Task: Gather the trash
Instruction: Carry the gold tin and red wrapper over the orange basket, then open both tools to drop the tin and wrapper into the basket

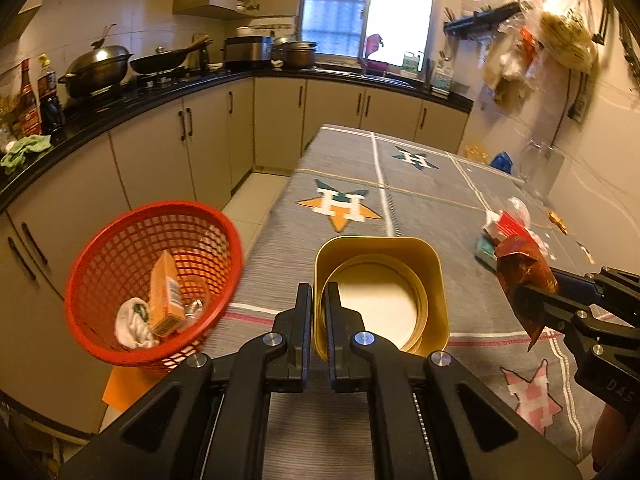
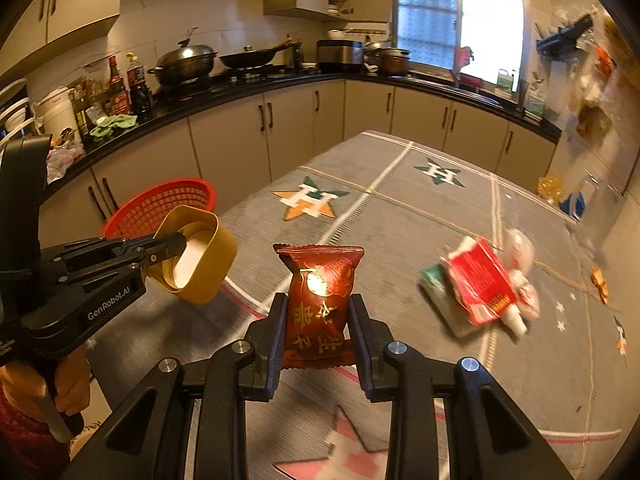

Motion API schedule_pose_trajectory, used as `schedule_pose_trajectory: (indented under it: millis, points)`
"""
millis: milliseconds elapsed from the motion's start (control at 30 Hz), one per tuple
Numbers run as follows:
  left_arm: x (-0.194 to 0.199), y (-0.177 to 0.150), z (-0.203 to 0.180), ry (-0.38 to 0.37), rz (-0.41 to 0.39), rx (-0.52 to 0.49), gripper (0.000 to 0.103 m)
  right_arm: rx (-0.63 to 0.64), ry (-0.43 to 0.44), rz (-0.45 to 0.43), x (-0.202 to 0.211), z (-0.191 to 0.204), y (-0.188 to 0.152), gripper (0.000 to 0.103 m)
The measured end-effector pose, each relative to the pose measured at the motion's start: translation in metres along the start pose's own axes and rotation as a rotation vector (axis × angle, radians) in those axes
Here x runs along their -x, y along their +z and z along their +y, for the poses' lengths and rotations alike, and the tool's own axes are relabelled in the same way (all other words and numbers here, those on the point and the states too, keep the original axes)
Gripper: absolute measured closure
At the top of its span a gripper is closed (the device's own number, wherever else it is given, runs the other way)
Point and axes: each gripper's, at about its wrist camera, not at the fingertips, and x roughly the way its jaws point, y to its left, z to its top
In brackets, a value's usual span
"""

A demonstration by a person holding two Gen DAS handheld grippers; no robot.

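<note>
A: What trash is in hand?

B: Two pieces. The left gripper is clamped on one wall of a gold tin, one finger inside and one outside. The tin hangs in the air over the near end of the surface, open side toward the camera, just beside a red basket. The right gripper pinches a dark red snack packet by its lower half, with the packet standing upright above the cloth.

A: How would they handle?

B: The tin looks stiff, smooth and light, so I judge a thin wall grip could slip or let it swing; the rim is the sensible hold. The packet looks soft, crinkly and very light. A squeeze across its middle suits it, though the film may slide.

A: Where is the basket?

B: Off the left edge of the surface, near the cabinets. It already holds an orange carton and a white crumpled wrapper.

A: Anything left?

B: Yes. A loose heap lies farther right on the cloth: a red box, a green pack beneath it and some clear plastic. It is blurred, so details are unclear.
</note>
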Motion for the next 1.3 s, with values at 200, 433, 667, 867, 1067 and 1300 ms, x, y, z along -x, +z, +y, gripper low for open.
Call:
schedule_pose_trajectory:
  millis: [200,433,667,867,1067,1300]
  points:
    - [0.004,0.004,0.026,0.037,-0.016,0.038,0.097,0.019,0.040,0.018,-0.014,0.020,0.015,0.071]
    - [0.007,0.011,0.067,0.103,-0.029,0.090,0.097,0.037,0.105,0.034,-0.032,0.042,0.038,0.071]
    - [0.000,0.017,0.117,0.176,-0.017,0.161,0.097,0.062,0.173,0.045,-0.055,0.073,0.066,0.071]
    - [-0.007,0.017,0.145,0.240,-0.006,0.185,0.097,0.056,0.249,0.092,-0.088,0.098,0.084,0.071]
    - [-0.022,0.014,0.162,0.264,0.032,0.202,0.097,0.041,0.312,0.133,-0.121,0.123,0.099,0.070]
    - [-0.028,0.012,0.172,0.262,0.044,0.247,0.079,0.012,0.336,0.152,-0.145,0.133,0.110,0.068]
